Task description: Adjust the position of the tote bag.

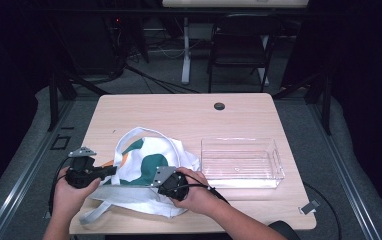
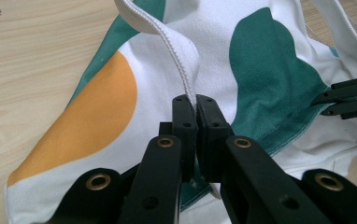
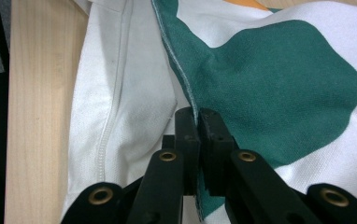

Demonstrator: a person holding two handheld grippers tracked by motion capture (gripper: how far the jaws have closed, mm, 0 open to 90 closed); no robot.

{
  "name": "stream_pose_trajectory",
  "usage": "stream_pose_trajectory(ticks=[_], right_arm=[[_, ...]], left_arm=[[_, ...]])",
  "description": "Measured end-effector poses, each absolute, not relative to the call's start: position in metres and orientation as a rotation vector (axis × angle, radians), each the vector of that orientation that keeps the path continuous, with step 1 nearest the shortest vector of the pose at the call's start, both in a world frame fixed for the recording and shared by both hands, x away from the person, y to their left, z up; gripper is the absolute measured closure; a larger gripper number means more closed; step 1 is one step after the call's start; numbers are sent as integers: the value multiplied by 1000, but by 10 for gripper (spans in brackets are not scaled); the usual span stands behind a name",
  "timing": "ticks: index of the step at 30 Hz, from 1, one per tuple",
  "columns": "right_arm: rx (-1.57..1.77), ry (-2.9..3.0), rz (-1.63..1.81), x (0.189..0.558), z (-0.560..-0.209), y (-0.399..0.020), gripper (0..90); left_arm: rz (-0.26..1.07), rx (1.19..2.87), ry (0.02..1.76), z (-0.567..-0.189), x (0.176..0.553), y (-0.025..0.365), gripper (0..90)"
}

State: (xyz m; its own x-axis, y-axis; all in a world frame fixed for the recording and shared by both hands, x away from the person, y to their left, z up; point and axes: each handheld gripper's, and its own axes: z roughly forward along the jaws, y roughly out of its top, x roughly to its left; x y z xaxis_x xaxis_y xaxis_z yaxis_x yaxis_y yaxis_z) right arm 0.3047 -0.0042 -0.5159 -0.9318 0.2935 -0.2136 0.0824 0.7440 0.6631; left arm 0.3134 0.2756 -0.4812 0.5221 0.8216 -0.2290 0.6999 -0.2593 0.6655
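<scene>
A white cloth bag (image 1: 146, 165) with green and orange patches lies crumpled on the near left of the wooden table (image 1: 189, 112). My left gripper (image 1: 110, 170) is at the bag's left side. In the left gripper view it (image 2: 196, 100) is shut on the bag's white edge (image 2: 179, 56) where a strap rises. My right gripper (image 1: 155, 179) is at the bag's near middle. In the right gripper view it (image 3: 197, 113) is shut on the green hem (image 3: 179, 70) of the bag opening. The right gripper's jaws also appear at the right edge of the left gripper view (image 2: 349, 95).
A clear plastic bin (image 1: 241, 161), empty, stands on the table just right of the bag. A round cable hole (image 1: 219, 106) is near the far edge. A black chair (image 1: 241, 42) and a desk leg stand on the floor beyond the table.
</scene>
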Motion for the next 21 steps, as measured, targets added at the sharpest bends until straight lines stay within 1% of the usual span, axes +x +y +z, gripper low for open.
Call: stream_pose_trajectory(ticks=[13,17,21], right_arm=[[309,2642,993,305,-514,-5,882],[316,2639,1002,305,-513,-6,882],[321,2635,1014,305,-511,-6,883]], left_arm=[[224,2028,1244,-482,313,275,865],[264,2051,1244,-481,312,272,833],[273,2053,1241,-481,312,271,812]])
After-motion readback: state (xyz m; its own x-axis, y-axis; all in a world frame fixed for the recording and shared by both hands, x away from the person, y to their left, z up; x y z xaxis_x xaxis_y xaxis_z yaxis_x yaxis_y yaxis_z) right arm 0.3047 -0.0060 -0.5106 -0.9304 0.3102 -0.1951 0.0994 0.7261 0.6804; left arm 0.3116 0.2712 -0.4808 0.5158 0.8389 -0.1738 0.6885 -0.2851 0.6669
